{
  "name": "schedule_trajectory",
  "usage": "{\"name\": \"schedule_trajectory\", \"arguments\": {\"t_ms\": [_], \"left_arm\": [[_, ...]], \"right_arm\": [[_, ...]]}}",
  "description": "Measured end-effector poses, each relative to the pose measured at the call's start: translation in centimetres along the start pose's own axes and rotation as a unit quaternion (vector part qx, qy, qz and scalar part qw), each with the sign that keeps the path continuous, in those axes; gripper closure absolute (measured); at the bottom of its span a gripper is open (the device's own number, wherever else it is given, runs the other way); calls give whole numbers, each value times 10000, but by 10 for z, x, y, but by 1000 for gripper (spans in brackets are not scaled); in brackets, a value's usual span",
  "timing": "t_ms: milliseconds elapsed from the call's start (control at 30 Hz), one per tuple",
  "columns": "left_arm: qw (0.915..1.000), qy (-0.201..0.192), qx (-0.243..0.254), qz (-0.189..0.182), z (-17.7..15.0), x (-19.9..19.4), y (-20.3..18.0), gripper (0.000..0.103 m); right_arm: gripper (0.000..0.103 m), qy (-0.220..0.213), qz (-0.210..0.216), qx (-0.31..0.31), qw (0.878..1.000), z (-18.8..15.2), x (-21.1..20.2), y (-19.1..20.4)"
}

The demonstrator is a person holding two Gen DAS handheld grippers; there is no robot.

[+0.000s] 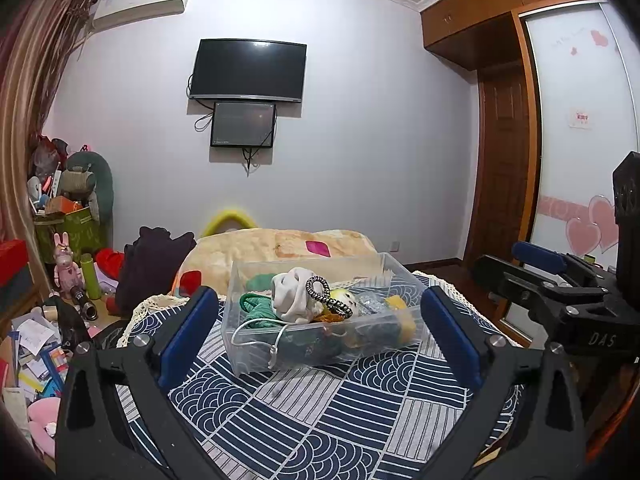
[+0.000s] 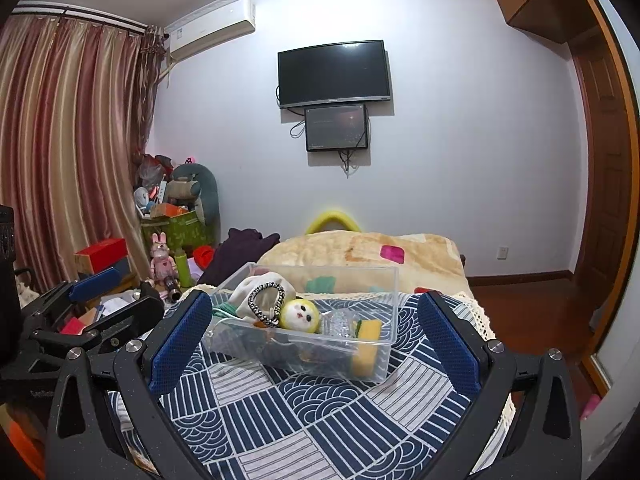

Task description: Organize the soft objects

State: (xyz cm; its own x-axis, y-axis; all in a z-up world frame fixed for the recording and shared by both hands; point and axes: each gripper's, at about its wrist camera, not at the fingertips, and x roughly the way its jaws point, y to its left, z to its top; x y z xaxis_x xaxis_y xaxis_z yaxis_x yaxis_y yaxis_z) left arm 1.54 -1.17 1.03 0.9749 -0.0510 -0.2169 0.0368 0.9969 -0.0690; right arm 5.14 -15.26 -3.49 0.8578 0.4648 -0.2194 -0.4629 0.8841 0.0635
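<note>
A clear plastic box (image 1: 316,354) (image 2: 384,288) stands on a table with a blue-and-white patterned cloth (image 1: 320,420) (image 2: 312,420). Inside lie a white cloth (image 1: 286,294) (image 2: 256,286), a black-and-white braided hair tie (image 1: 324,294) (image 2: 260,304), a green knit piece (image 1: 256,306), a yellow-green plush ball with a face (image 2: 300,314), a yellow sponge (image 1: 404,316) (image 2: 368,338) and a white cord (image 1: 256,340). My left gripper (image 1: 320,332) is open and empty, just before the box. My right gripper (image 2: 316,336) is open and empty, straddling the box's near side.
The other gripper shows at the right edge of the left wrist view (image 1: 560,292) and at the left edge of the right wrist view (image 2: 80,312). A bed with a beige blanket (image 1: 280,248) (image 2: 360,256) lies behind the table. Clutter and toys (image 1: 60,280) (image 2: 172,240) fill the left floor.
</note>
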Motion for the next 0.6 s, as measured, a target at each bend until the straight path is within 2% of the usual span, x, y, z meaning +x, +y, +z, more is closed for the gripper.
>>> {"name": "schedule_trajectory", "arguments": {"t_ms": [600], "left_arm": [[10000, -45, -40, 8, -1, -1, 1, 0]], "right_arm": [[0, 21, 44, 58, 10000, 1, 2, -5]]}}
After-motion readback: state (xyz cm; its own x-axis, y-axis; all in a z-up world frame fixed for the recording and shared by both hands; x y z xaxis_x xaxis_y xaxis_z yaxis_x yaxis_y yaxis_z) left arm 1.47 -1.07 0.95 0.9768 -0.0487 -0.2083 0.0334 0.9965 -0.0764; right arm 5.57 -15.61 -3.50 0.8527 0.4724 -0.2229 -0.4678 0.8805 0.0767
